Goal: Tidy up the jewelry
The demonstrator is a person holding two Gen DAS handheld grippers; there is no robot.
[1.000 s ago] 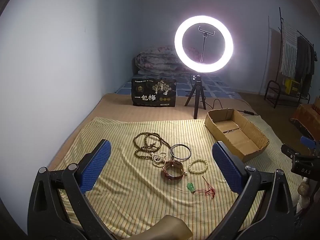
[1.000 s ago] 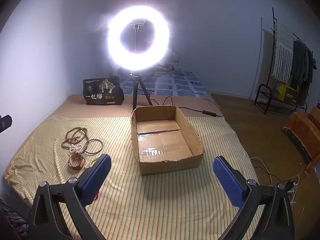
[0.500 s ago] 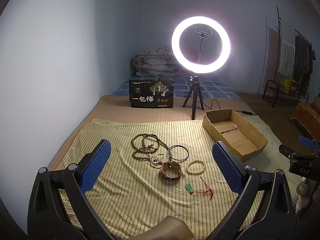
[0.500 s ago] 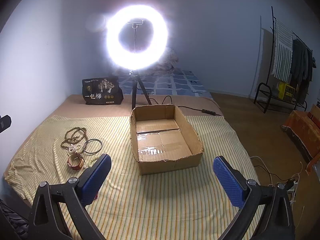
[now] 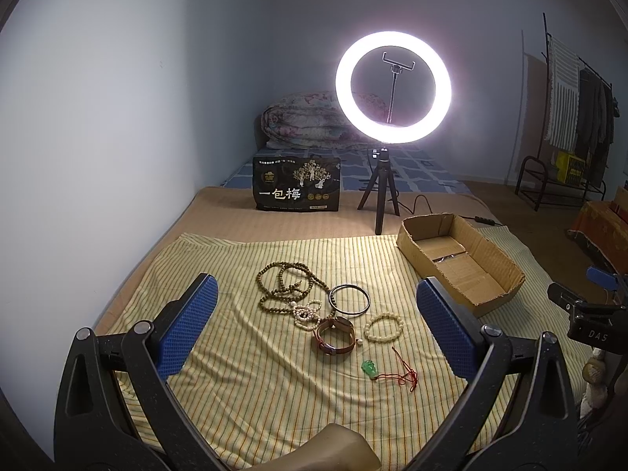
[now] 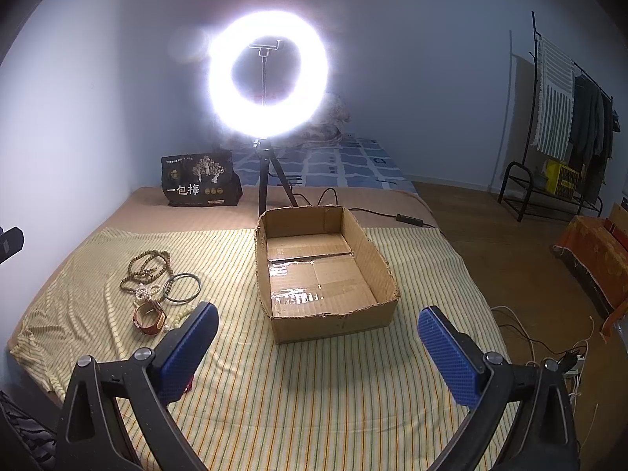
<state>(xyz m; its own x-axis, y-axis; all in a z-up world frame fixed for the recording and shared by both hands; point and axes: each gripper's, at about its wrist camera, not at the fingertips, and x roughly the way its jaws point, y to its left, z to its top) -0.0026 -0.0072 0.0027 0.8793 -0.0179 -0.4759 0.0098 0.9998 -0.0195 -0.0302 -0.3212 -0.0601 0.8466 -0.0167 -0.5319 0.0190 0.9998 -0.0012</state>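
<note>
Jewelry lies on a striped yellow cloth [image 5: 243, 392]: a brown bead necklace [image 5: 282, 284], a dark bangle [image 5: 349, 300], a white pearl strand [image 5: 306, 312], a brown leather watch [image 5: 334, 335], a pale bead bracelet [image 5: 384, 326] and a green pendant on a red cord [image 5: 371, 369]. An empty cardboard box [image 6: 325, 271] stands to their right. My left gripper [image 5: 314, 329] is open, above and short of the jewelry. My right gripper [image 6: 314, 349] is open and empty, in front of the box. The jewelry also shows in the right wrist view [image 6: 157, 286].
A lit ring light on a tripod [image 5: 392, 90] stands behind the cloth, its cable [image 6: 392, 216] running right. A black printed bag [image 5: 296, 188] stands beside it. A folded quilt [image 5: 306, 121] lies at the back. A clothes rack [image 6: 565, 117] stands far right.
Both grippers have drifted only slightly; the left view has shifted a little so the jewelry sits lower and more central. Both stay open and empty.
</note>
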